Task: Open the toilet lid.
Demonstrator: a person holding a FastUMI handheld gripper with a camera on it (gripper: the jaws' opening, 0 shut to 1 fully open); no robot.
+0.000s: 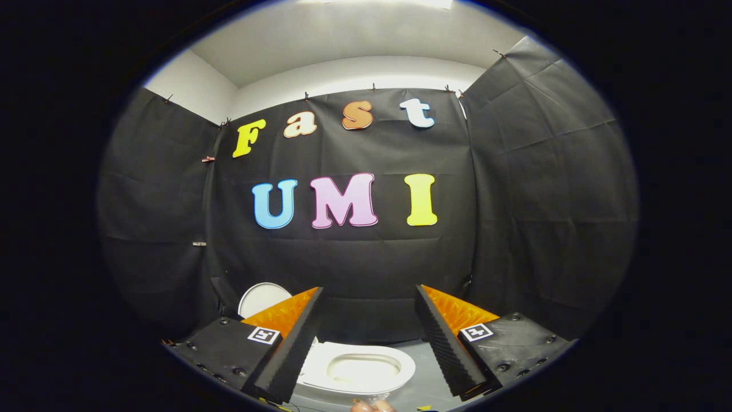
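We see the hand-held gripper [369, 320] held level and raised, looking straight at the back wall of the booth, with its two ridged fingers [291, 349] spread wide apart and nothing between them. Each finger carries one square black-and-white marker [263, 335] on its base, two markers in all.

Working from the largest thing down: black cloth walls [549, 189] close the booth on three sides, creased and pinned up along their top edge with a row of small clips [306, 95]. Above the cloth we see a plain white wall [354, 71] and a pale ceiling. The floor [420, 380] is smooth and grey where it shows beside the toilet.

There is one white ceramic toilet [320, 375], low down, its bowl lying between the fingers and just ahead of them, partly hidden behind the left finger. Its oval seat ring [400, 366] is exposed and we look into the pale bowl. The one white rounded toilet lid [260, 297] stands upright against the back cloth, beyond the left finger and to its outer side, apart from the seat. The gripper touches neither lid nor seat.

Below the bowl, at the near edge, we see a small pinkish shape [373, 406], perhaps fingertips; we cannot tell for sure.
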